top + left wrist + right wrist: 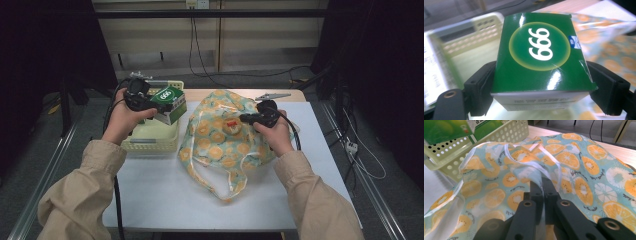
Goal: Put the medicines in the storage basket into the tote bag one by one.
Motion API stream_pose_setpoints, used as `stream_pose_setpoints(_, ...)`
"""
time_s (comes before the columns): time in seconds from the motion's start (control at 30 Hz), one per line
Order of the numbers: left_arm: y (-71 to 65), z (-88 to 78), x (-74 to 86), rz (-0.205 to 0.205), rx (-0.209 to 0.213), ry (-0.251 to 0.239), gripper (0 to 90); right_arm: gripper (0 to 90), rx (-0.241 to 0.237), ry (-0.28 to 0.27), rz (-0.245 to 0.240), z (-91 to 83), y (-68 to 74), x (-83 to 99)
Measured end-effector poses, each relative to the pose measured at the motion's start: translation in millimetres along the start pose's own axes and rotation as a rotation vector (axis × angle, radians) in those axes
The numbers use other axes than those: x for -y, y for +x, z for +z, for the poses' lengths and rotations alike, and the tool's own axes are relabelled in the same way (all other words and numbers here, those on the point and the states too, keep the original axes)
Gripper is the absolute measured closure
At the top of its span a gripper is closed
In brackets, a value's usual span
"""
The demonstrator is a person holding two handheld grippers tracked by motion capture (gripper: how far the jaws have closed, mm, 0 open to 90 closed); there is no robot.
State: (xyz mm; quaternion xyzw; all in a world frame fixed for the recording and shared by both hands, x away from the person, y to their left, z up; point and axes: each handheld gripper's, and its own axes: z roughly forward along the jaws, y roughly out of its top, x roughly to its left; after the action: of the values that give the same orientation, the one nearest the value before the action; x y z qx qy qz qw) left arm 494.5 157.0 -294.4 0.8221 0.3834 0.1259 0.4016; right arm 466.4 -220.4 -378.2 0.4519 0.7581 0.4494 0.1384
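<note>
A green box (541, 57) marked 999 is clamped between the two jaws of my left gripper (541, 92), which is shut on its sides. From above, that box (170, 102) hangs in my left gripper (150, 102) over the pale yellow basket (150, 142). A fruit-print fabric bag (220, 135) lies on the white table. My right gripper (246, 118) is shut on the bag's edge and lifts a fold of it. In the right gripper view the jaws meet on the bag's white-trimmed rim (541, 176), with the green box (446, 130) at the upper left.
The perforated basket (506, 132) stands left of the bag, close to it. A grey clip-like tool (272, 96) lies at the table's far edge. White table top (165, 195) shows in front of the bag. Cables run along the floor behind.
</note>
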Motion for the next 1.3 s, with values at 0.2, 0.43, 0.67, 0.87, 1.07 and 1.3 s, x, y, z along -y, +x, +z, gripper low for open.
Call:
stream_pose_setpoints(0.2, -31.7, 2.3, -4.7, 0.089, 0.094, 0.010, 16.1, 89.8, -0.006, 0.004, -0.001, 3.9, 2.5, 0.2)
stream_pose_setpoints(0.43, -60.9, 13.0, -8.2, 0.138, 0.174, 0.010, 16.1, 89.9, -0.007, 0.002, -0.002, 3.3, 2.8, -0.3)
stream_pose_setpoints(0.67, -80.1, 27.7, -3.9, 0.162, 0.224, 0.015, 16.1, 89.8, -0.001, -0.020, 0.008, -1.1, 0.1, -1.4)
stream_pose_setpoints(0.87, -97.7, 43.0, -0.9, 0.195, 0.264, 0.037, 16.1, 89.8, 0.000, -0.024, 0.009, -2.9, -0.5, -1.9)
stream_pose_setpoints(1.07, -111.2, 64.9, 7.1, 0.225, 0.265, 0.067, 16.1, 89.8, -0.002, -0.024, 0.006, -4.5, 1.2, -3.4)
stream_pose_setpoints(1.3, -120.0, 93.3, 20.1, 0.226, 0.270, 0.096, 16.1, 89.8, -0.006, -0.028, -0.008, -7.5, 4.9, -5.8)
